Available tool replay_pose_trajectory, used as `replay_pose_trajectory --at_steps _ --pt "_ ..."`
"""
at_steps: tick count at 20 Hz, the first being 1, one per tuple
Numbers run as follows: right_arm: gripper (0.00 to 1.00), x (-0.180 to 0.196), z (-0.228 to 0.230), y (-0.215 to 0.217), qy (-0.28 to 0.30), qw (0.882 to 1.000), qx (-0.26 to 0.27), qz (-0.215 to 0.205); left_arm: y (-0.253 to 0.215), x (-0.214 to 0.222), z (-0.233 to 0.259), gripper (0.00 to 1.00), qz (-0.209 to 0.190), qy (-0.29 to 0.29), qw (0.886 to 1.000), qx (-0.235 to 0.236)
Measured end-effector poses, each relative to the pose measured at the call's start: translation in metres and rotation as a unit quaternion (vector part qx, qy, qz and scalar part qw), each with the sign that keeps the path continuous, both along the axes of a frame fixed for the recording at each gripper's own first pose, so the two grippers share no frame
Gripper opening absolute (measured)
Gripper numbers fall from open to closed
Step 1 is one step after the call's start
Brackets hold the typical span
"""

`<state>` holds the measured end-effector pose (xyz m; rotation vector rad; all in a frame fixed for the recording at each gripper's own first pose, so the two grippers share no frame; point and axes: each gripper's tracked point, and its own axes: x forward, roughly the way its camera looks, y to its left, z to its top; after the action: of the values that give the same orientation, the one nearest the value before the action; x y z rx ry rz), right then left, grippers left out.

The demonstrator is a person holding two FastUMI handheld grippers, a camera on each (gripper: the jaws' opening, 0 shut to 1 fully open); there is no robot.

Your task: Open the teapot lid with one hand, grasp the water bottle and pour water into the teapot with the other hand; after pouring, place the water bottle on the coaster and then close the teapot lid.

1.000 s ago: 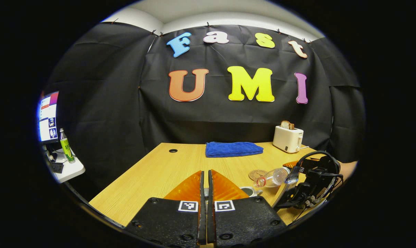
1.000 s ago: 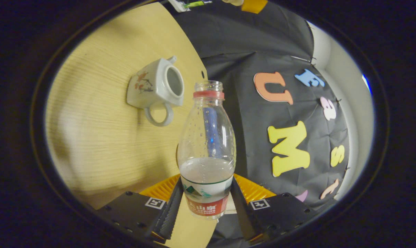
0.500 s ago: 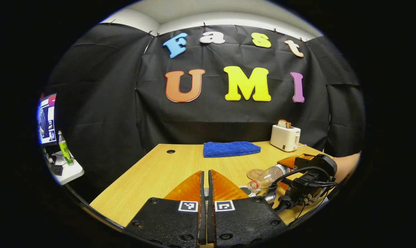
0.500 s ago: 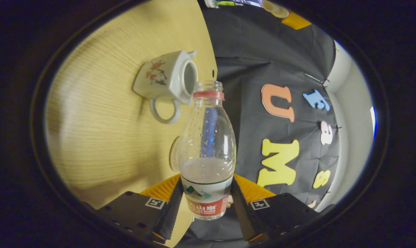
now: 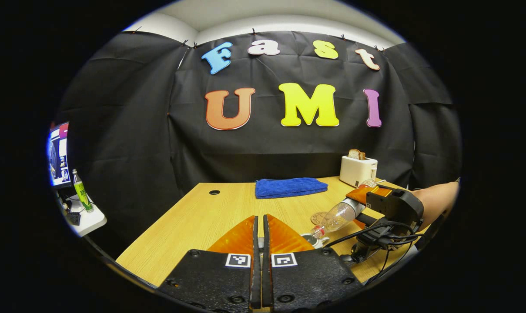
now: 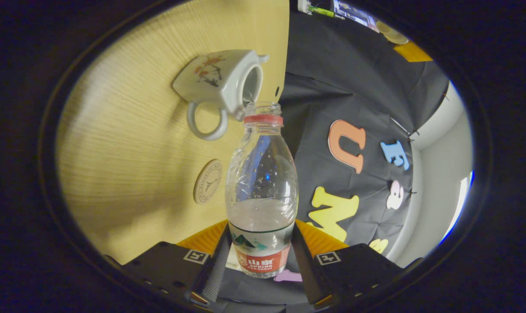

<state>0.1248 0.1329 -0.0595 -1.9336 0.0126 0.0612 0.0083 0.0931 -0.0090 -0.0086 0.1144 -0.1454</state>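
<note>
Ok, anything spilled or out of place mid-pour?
Nothing stands out. The right tool tilts the clear plastic water bottle toward the open white ceramic teapot; the wooden table looks dry, and the round coaster lies bare.

In the right gripper view, the right gripper (image 6: 259,261) had its jaws closed on the labelled base of a clear plastic water bottle (image 6: 262,191) with a red neck ring, partly filled with water. The bottle's open mouth sat just at the rim of a lidless white ceramic teapot (image 6: 221,82) with a floral design and loop handle. A round tan coaster (image 6: 208,181) lay on the light wooden counter (image 6: 128,143), near the bottle.
</note>
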Motion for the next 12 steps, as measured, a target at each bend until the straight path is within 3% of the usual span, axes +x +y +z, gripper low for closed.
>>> replay_pose_trajectory --at_steps 12 --pt "0.74 -0.005 0.026 0.019 -0.050 0.996 -0.067 0.044 0.002 -0.001 -0.001 0.04 0.001 0.003 1.000 0.001"
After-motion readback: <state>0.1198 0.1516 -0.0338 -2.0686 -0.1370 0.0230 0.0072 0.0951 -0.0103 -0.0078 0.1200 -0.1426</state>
